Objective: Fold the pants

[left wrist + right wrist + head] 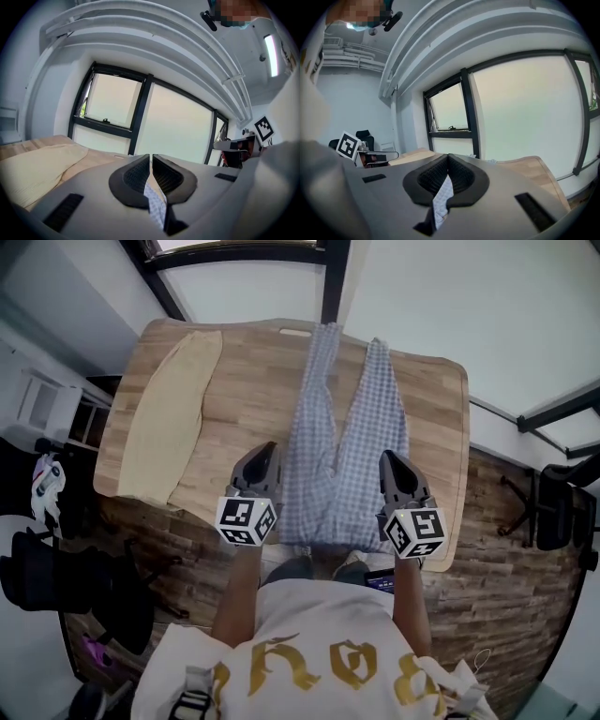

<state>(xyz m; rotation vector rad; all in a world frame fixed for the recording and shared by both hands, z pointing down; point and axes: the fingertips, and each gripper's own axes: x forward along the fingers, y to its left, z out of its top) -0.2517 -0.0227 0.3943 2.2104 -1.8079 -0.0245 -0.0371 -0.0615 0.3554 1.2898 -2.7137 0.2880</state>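
Office-like room: swivel chairs (555, 510), large windows (178, 129).

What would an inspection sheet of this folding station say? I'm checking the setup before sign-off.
Surface: light wooden table, rounded corners, bare wood between the cloths.
Job's things: blue-and-white checked pants lying flat, legs pointing away from the person.
Clutter: long cream cloth along the table's left side.
Grippers: left gripper and right gripper each shut on the pants' near end.
Cables: nothing seen.
Surroundings: black office chair on patterned floor; large window.
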